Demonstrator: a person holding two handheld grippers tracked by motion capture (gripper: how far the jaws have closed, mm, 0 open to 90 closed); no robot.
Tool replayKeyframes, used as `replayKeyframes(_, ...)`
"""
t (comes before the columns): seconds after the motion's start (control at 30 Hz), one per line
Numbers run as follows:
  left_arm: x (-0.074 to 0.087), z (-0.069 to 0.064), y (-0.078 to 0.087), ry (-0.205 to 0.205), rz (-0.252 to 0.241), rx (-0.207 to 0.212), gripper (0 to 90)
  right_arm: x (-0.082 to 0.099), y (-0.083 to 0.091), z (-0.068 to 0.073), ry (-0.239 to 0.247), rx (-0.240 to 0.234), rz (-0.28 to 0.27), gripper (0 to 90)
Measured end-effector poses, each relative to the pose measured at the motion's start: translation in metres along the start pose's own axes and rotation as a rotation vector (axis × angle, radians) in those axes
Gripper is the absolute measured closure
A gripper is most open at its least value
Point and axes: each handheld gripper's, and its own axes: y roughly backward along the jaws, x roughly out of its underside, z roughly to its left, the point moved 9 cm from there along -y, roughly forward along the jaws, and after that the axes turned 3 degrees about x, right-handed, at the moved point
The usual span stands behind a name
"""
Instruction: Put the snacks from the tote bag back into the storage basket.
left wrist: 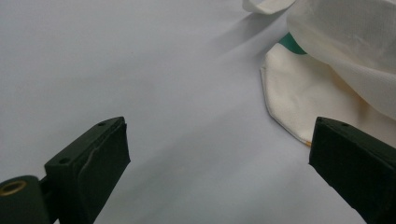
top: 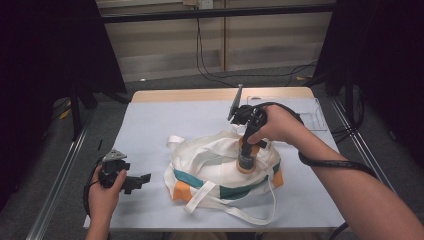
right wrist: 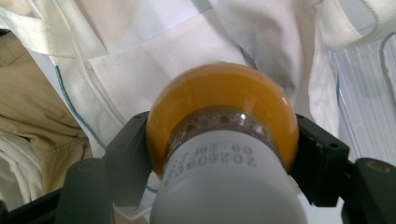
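Observation:
A white tote bag (top: 220,170) with teal and orange panels lies crumpled in the middle of the table, its straps (top: 235,212) trailing toward the front edge. My right gripper (top: 248,145) points down over the bag's middle, shut on a bottle of orange liquid (top: 246,159). The right gripper view has the bottle (right wrist: 224,107) with its white cap nearest the camera, and the right gripper (right wrist: 224,156) clamps it from both sides. My left gripper (top: 140,182) rests at the front left, open with nothing between its jaws. The left gripper (left wrist: 219,135) faces the bag's edge (left wrist: 299,98).
A pale cover (top: 160,120) is spread over the table. A clear plastic tray (top: 314,117) sits at the back right, close behind my right hand. Dark stands and cables flank the table on the floor.

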Motion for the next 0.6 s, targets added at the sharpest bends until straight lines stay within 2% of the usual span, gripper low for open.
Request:
replayKeyframes(0.3,-0.001,0.0,-0.001,0.001,-0.004,-0.001,4.8,0.003,0.014,-0.002,-0.004,-0.007,0.01,30.1)
replayKeyframes(0.37,0.0,0.0,-0.001,-0.009,0.004,0.001,4.8,0.003,0.016,-0.003,-0.005,-0.007,0.012,30.1)
replayKeyframes(0.47,0.0,-0.001,-0.001,0.004,-0.004,0.0,4.8,0.003,0.022,-0.004,-0.001,-0.008,0.01,30.1)
replayKeyframes(0.6,0.0,0.0,-0.001,0.002,-0.001,0.0,4.8,0.004,0.028,-0.005,0.0,-0.004,0.012,30.1)
